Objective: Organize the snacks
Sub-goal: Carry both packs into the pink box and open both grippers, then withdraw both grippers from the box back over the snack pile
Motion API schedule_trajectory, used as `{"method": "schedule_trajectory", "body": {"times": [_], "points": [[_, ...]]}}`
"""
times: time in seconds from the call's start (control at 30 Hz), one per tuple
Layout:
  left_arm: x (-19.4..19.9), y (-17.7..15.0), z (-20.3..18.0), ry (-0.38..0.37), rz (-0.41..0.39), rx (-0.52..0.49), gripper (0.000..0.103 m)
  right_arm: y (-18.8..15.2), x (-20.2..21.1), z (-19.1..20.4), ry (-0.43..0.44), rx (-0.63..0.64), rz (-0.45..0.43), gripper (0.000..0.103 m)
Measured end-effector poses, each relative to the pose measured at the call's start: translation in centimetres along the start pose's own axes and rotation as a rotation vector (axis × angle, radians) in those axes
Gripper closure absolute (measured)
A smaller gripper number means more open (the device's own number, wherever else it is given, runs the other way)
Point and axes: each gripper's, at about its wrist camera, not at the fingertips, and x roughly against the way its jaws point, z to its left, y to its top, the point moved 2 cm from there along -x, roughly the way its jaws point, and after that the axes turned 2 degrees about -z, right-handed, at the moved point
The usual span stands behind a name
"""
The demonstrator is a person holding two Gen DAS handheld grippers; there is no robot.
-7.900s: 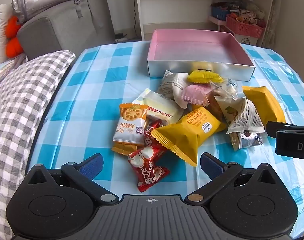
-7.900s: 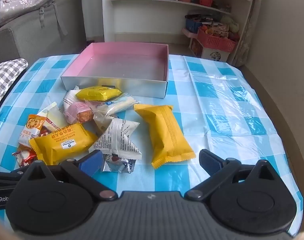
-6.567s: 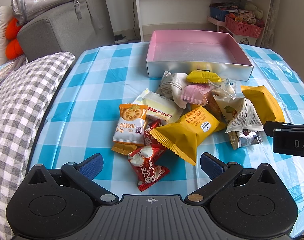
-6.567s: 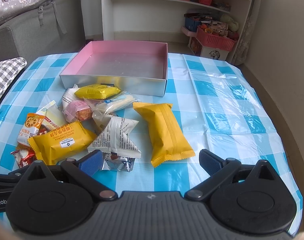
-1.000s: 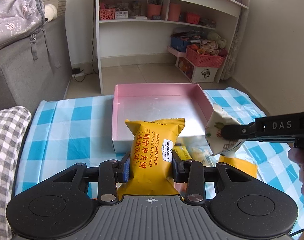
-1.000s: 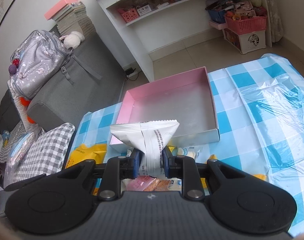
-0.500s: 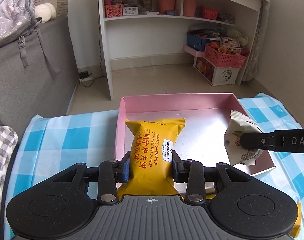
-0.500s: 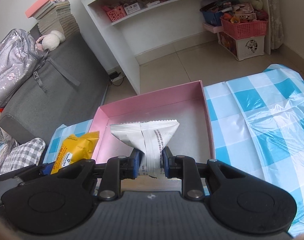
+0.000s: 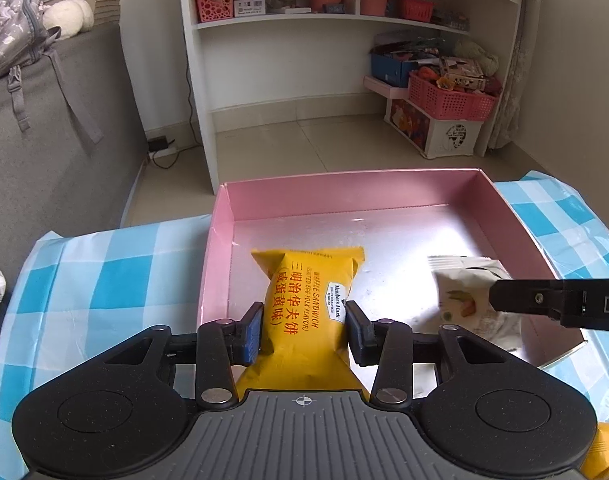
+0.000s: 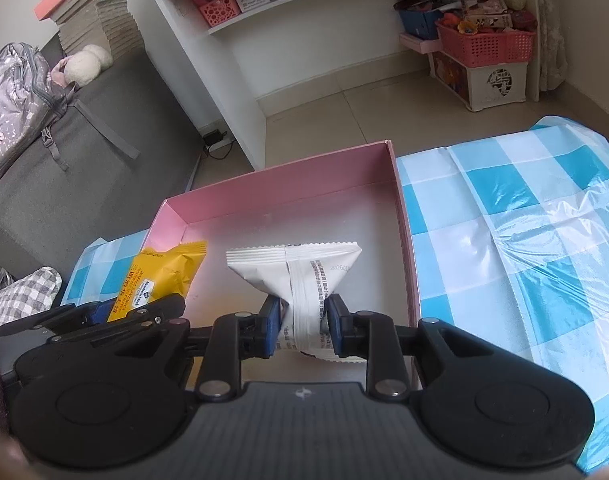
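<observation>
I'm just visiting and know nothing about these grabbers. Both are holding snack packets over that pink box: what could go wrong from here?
The left gripper and right gripper work close together over the pink box, so they might bump as they release.

The white packet is pinched at a narrow waist and could slip or get crushed.

The yellow packet hangs near the box's left wall; dropped carelessly, it might catch the rim or land outside.

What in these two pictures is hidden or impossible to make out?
- Left wrist view: the yellow packet's lower end, behind the left gripper.
- Right wrist view: the white packet's bottom, behind the right gripper; its print is too small.
- Both views: the pink box's near wall, covered by grippers.
</observation>
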Motion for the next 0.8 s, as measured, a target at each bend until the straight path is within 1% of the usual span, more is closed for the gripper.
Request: {"method": "schedule_trajectory", "body": {"times": [0.03,0.07,0.1,0.2,0.33,0.4,0.6,0.73,0.8], "points": [[0.2,-0.1,-0.1,0.007,-0.006,-0.005,0.049,0.1,0.2,-0.1,0.0,-0.005,-0.007,0.073],[0.4,-0.1,-0.2,0.014,-0.015,-0.01,0.038,0.2,0.5,-0.1,-0.001,-0.009,-0.014,0.063],[0.7,-0.2,-0.3,0.015,-0.022,-0.015,0.035,0.2,0.7,-0.1,-0.001,-0.012,-0.022,0.056],[1.4,-0.3,-0.2,0.005,-0.016,-0.008,0.034,0.4,1.4,-0.2,-0.003,-0.021,-0.03,0.048],[2.6,-0.3,-0.2,-0.001,-0.016,-0.001,0.026,0.5,2.3,-0.1,-0.012,-0.006,-0.034,0.038],[3.4,-0.5,-0.1,-0.007,-0.015,0.004,0.024,0.5,2.8,0.1,-0.01,0.005,-0.036,0.031],[6.0,-1.6,0.3,-0.008,-0.021,0.019,0.018,0.3,4.6,0.4,-0.012,0.026,-0.041,0.018],[7.9,-2.4,0.5,-0.006,-0.024,0.042,0.014,-0.1,6.1,0.7,-0.013,0.046,-0.045,0.013],[8.8,-3.1,0.5,-0.001,-0.018,0.046,0.013,-0.4,6.8,0.9,-0.016,0.059,-0.046,0.009]]}}
